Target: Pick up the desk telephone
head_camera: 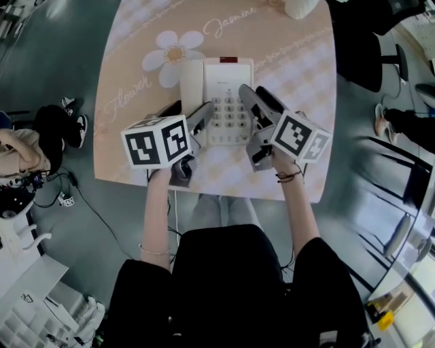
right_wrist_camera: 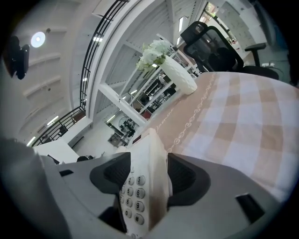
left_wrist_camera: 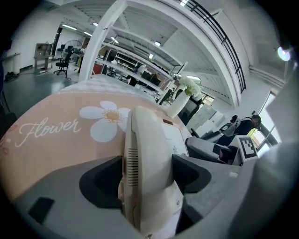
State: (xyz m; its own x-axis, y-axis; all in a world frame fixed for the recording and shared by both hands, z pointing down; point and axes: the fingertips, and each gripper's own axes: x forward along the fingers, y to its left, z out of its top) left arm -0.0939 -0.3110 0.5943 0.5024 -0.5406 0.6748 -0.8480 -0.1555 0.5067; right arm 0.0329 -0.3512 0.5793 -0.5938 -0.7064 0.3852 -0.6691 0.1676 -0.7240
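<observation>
A white desk telephone lies on the peach flower-print table, its handset resting in the cradle on the left. My left gripper straddles the near end of the handset, one jaw on each side, close to it, with no visible squeeze. My right gripper straddles the phone's right edge, with one jaw over the keypad and the other outside the casing. Both stand wide open. The phone rests flat on the table.
A white vase with flowers stands at the table's far edge. Black office chairs are at the right. Another person's legs and cables are on the floor at the left. The table's near edge is just before my hands.
</observation>
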